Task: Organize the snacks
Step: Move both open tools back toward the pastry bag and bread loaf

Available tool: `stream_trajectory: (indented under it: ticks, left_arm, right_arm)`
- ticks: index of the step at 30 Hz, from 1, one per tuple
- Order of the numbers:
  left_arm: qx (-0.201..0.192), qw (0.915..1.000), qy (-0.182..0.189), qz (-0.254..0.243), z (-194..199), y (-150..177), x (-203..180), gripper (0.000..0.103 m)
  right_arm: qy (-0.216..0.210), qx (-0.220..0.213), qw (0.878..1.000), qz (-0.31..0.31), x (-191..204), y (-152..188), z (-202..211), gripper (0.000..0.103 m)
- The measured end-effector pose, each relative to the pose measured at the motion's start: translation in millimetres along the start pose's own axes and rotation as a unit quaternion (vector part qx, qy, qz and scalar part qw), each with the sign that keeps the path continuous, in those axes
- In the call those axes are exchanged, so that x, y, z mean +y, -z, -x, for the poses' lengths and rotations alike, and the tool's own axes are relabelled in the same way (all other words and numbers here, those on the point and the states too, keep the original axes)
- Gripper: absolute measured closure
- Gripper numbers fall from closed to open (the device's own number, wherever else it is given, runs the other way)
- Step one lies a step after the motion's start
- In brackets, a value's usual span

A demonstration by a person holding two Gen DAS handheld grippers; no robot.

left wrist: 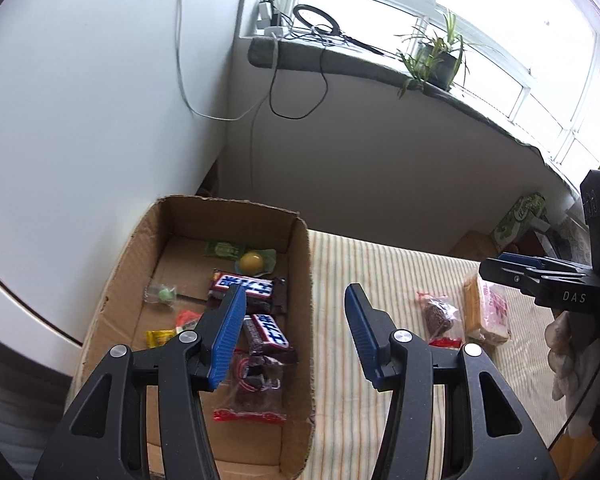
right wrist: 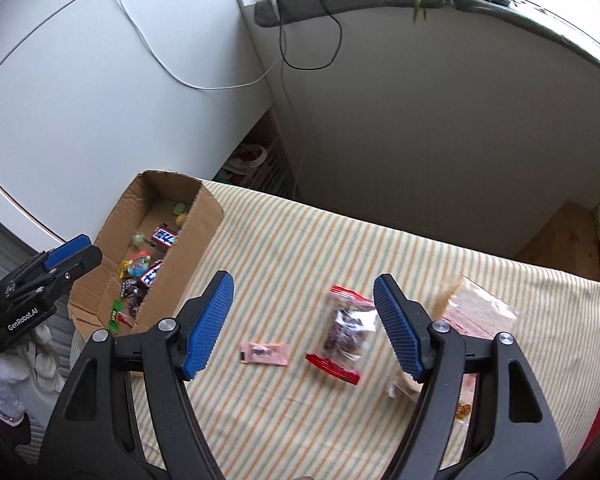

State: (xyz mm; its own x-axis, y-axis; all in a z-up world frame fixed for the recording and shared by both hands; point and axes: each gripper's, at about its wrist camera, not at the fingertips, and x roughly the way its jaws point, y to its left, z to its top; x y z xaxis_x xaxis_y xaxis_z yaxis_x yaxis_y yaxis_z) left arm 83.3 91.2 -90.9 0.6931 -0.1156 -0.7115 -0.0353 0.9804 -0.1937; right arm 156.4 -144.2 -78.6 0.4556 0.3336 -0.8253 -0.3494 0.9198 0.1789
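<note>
Cardboard filled the left of your left wrist view: an open box (left wrist: 300,280) stood on the striped cloth of the desk (left wrist: 360,272). Inside it lay two dark chocolate bars (left wrist: 246,286) with white-and-blue lettering too distorted to read, a yellow round sweet (left wrist: 251,262), a small green sweet (left wrist: 164,294), a yellow packet (left wrist: 160,338) and a clear bag with red ends (left wrist: 256,392). Your left gripper (left wrist: 296,296) hung over the box's right wall, jaws apart and nothing between them. To the right, on the cloth, sat a clear packet of dark snacks (left wrist: 440,316) and, just beside it, a pale wafer pack (left wrist: 486,312) with pink print I could not read. Your right gripper (left wrist: 540,276) came in from the right edge, marked "DAS", held by a gloved hand (left wrist: 572,352).

Your right wrist view was blurred. Your right gripper (right wrist: 304,288) hovered over the cloth (right wrist: 300,240), jaws parted and gripping nothing. The clear packet with red ends (right wrist: 342,336) lay beneath the gap, nearer the right finger. A small pink sachet (right wrist: 264,353) lay to its left, its print unreadable, and the wafer pack (right wrist: 476,312) lay to the right. The box (right wrist: 188,256) stood at far left, with your left gripper (right wrist: 72,252) beside it, labelled "GenRobot.AI".
</note>
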Motion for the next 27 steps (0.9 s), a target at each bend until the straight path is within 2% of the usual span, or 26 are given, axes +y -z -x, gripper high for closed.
stream_trajectory:
  ticks: [7,17,22,27]
  left_arm:
    - [0.021,0.9982,0.042,-0.037,-8.9,9.4,-42.0,0.053]
    - [0.058,0.9909,0.098,-0.071,-31.6,20.6,-92.4,0.052]
    - [0.077,0.9851,0.127,-0.086,-46.8,21.0,-120.9,0.052]
    - [0.099,0.9783,0.157,-0.093,-64.4,21.7,-142.7,0.052]
  right_arm:
    - [0.025,0.006,0.999,-0.034,-42.1,15.0,11.4,0.028]
    - [0.045,0.022,0.993,-0.110,-95.1,45.2,16.0,0.028]
    - [0.046,0.026,0.989,-0.139,-114.4,57.8,14.9,0.028]
    - [0.028,0.033,0.985,-0.169,-130.5,68.0,8.5,0.028]
